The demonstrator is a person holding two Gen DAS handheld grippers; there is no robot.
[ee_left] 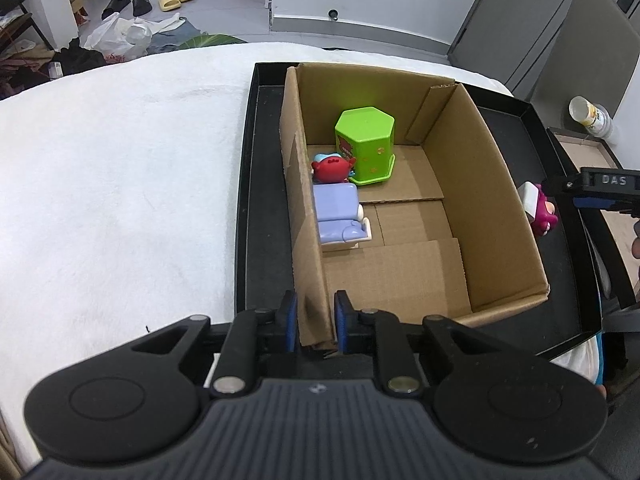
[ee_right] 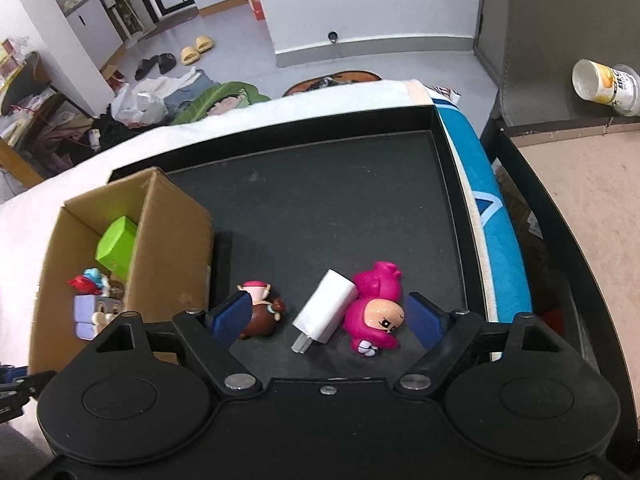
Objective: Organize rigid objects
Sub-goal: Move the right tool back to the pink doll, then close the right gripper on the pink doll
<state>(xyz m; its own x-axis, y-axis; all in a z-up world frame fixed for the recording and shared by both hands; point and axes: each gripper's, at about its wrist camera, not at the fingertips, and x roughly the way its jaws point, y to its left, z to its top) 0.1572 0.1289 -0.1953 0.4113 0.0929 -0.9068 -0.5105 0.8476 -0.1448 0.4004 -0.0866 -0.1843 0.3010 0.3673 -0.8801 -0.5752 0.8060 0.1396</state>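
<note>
The left gripper (ee_left: 316, 320) held the cardboard box's (ee_left: 460, 184) near wall pinched between its fingers. The right gripper's (ee_right: 330, 318) fingers stood wide, the white charger (ee_right: 324, 312) and pink figure (ee_right: 376, 308) lying between them on the black tray (ee_right: 320, 184).

Carton (ee_left: 460, 184) in tray (ee_right: 320, 184); charger (ee_right: 325, 311) between figurines.

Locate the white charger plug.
In the right wrist view the white charger plug lies on the black tray, touching the pink figurine, between the right gripper's open fingers.
</note>
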